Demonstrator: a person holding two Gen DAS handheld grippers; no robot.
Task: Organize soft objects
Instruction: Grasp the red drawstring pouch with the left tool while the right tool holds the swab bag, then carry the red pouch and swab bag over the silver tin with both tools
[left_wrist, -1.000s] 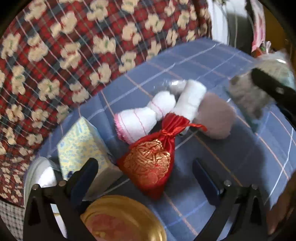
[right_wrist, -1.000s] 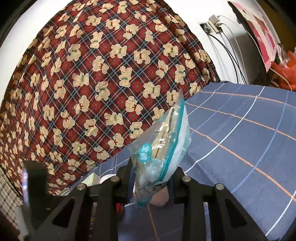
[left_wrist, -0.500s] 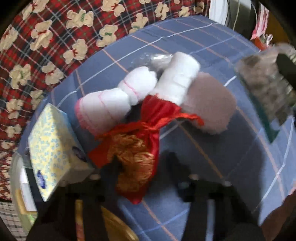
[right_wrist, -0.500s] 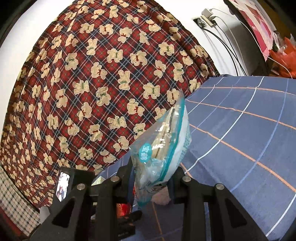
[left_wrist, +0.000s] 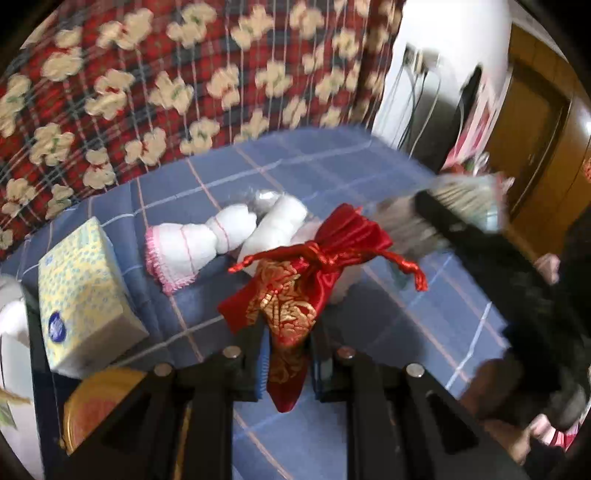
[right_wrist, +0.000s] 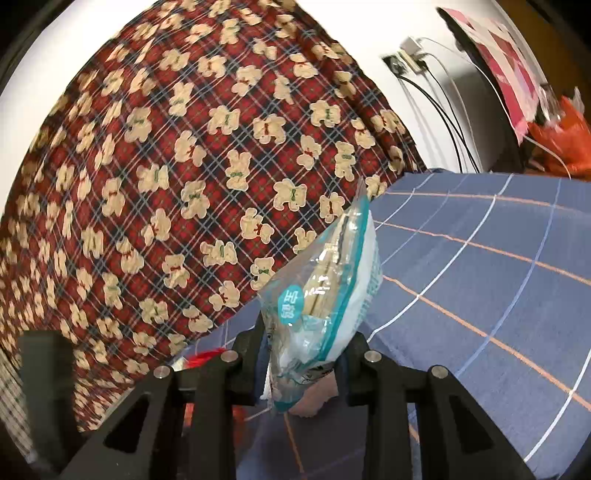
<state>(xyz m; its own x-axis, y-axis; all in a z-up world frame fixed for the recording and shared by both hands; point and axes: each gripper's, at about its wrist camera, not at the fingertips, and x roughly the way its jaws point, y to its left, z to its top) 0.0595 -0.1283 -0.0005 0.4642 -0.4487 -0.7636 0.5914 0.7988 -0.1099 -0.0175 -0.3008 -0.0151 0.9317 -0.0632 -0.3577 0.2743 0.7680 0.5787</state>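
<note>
Lifted off the bedspread (left_wrist: 388, 332), red pouch (left_wrist: 291, 314) sits clamped in left hand-held gripper (left_wrist: 288, 369).

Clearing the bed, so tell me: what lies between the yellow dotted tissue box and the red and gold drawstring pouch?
In the left wrist view, only bare blue checked bedsheet separates the tissue box from the pouch.

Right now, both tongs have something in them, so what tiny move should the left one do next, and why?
Probably lift a little higher. The left tongs are shut on the red pouch, whose tasselled top hangs close over the white rolled cloths on the blue blanket. Raising it clears them before carrying. The right tongs already grip a plastic packet.
</note>
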